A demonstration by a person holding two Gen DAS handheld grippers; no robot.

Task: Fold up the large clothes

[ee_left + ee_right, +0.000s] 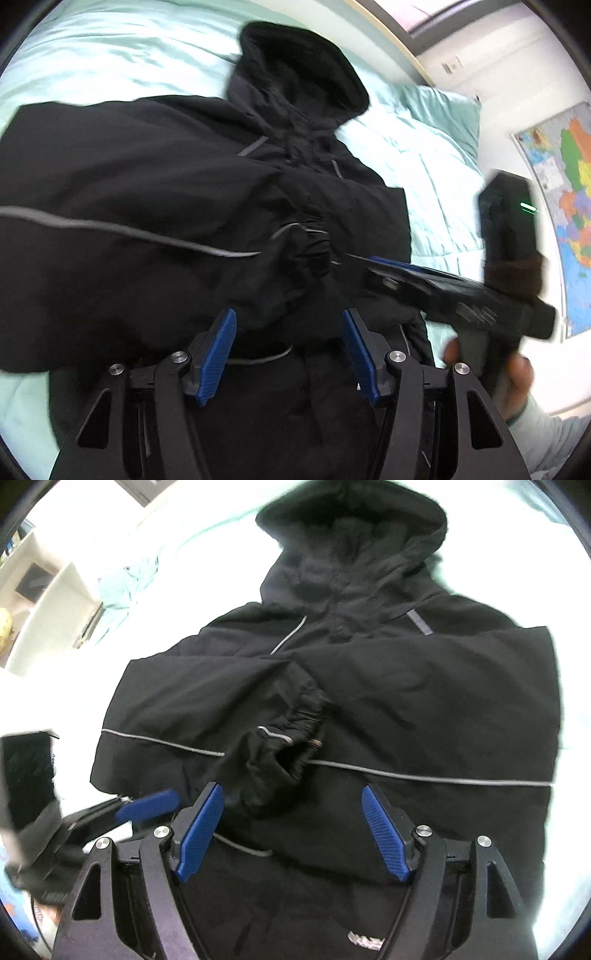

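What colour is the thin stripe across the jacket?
Silver-grey stripe on the black jacket; clearest in the right wrist view.

No wording comes through legibly in either wrist view. Low on the black jacket [332, 709] sits a small pale logo [365, 940], smeared beyond reading. The black device [27, 775] at the left edge carries tiny letters down its side, too small to make out. The wall map [569, 206] shows coloured regions only, its labels blurred.
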